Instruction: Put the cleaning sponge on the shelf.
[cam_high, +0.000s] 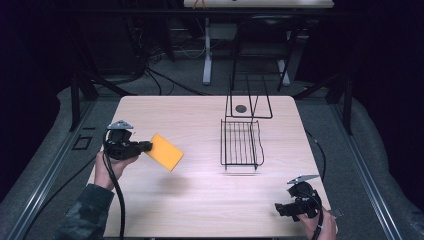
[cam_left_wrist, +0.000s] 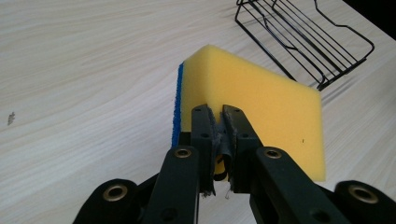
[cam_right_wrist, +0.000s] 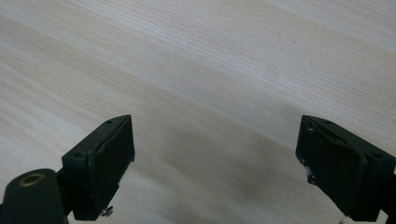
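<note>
Your pale wood-grain surface (cam_high: 200, 200) carries a black wire rack (cam_high: 241, 143) right of centre, with a taller black wire frame (cam_high: 248, 102) just behind it and a small dark round disc (cam_high: 241, 108) lying inside that frame's base. Nothing stands between your left hand and the rack; bare wood lies there.

You hold a flat rectangular yellow foam sponge with a blue scouring layer (cam_high: 164, 151) in your left gripper (cam_high: 145, 146), lifted above the surface over its left half, its shadow falling on the wood below it. In the high view its long axis runs away from the fingers toward the lower right, tilted, with the far end pointing roughly at the rack's near corner. In the left gripper view the sponge (cam_left_wrist: 261, 116) stands on edge, blue layer on the left face, and the fingers (cam_left_wrist: 201, 135) pinch its near end, narrow, squeezing the foam.

Your right gripper (cam_high: 279, 209) sits at the near right corner, well apart from the sponge, its fingers (cam_right_wrist: 105, 163) spread wide over bare wood.
</note>
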